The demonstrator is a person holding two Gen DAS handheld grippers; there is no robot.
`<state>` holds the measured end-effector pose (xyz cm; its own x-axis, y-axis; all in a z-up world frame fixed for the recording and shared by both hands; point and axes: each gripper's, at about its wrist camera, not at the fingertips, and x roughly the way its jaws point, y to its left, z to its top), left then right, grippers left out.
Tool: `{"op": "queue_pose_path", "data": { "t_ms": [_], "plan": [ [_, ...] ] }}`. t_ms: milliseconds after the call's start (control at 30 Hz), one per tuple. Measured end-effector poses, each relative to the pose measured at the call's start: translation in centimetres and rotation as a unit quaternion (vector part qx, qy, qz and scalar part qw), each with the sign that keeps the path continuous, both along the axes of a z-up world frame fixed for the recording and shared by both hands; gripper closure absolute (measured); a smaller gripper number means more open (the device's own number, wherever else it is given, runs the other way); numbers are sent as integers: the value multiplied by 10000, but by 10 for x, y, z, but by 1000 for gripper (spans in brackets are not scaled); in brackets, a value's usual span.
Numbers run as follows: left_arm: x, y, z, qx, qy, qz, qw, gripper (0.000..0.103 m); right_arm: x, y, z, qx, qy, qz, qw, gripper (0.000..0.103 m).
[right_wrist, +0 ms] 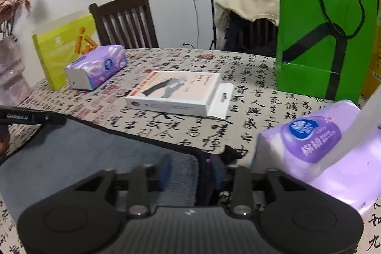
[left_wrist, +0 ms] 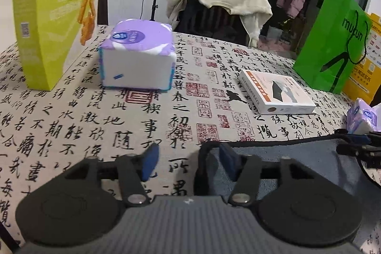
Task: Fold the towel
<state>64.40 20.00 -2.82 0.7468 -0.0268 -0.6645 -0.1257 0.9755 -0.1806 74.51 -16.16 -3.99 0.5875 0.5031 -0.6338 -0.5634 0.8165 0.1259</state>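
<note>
A grey-blue towel point(left_wrist: 297, 156) with dark piping lies flat on the calligraphy tablecloth; it also shows in the right wrist view point(right_wrist: 71, 151). My left gripper point(left_wrist: 188, 158) is open, its jaws straddling the towel's left corner, the right fingertip point(left_wrist: 227, 158) over the cloth. My right gripper point(right_wrist: 190, 168) is open, its jaws either side of the towel's right edge fold. The right gripper shows at the far right of the left wrist view point(left_wrist: 359, 146), and the left gripper at the left edge of the right wrist view point(right_wrist: 28, 117).
On the table stand a lime-green carton point(left_wrist: 52, 23), a purple tissue pack point(left_wrist: 138, 54), a flat white box point(left_wrist: 276, 92), a green paper bag point(left_wrist: 333, 44) and a second tissue pack point(right_wrist: 321, 146) close to my right gripper. Chairs stand behind the table.
</note>
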Motion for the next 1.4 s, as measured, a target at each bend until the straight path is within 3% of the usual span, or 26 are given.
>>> {"op": "queue_pose_path", "data": {
  "t_ms": [33, 133, 333, 567, 1400],
  "plan": [
    [-2, 2, 2, 7, 10, 30, 10000, 30, -2, 2, 2, -26, -16, 13, 10000, 46],
    [-10, 1, 9, 169, 19, -48, 9998, 21, -9, 5, 7, -82, -86, -2, 9999, 30],
    [-33, 1, 25, 171, -61, -136, 9997, 8, -26, 0, 21, -14, -85, -66, 9999, 17],
    [-66, -8, 39, 305, -139, -314, 9989, 0, -53, -7, 33, -121, -88, -129, 9998, 15],
    [-195, -57, 81, 701, -651, -361, 9948, 0, -177, -30, 72, -219, -685, -209, 9972, 13]
  ]
}}
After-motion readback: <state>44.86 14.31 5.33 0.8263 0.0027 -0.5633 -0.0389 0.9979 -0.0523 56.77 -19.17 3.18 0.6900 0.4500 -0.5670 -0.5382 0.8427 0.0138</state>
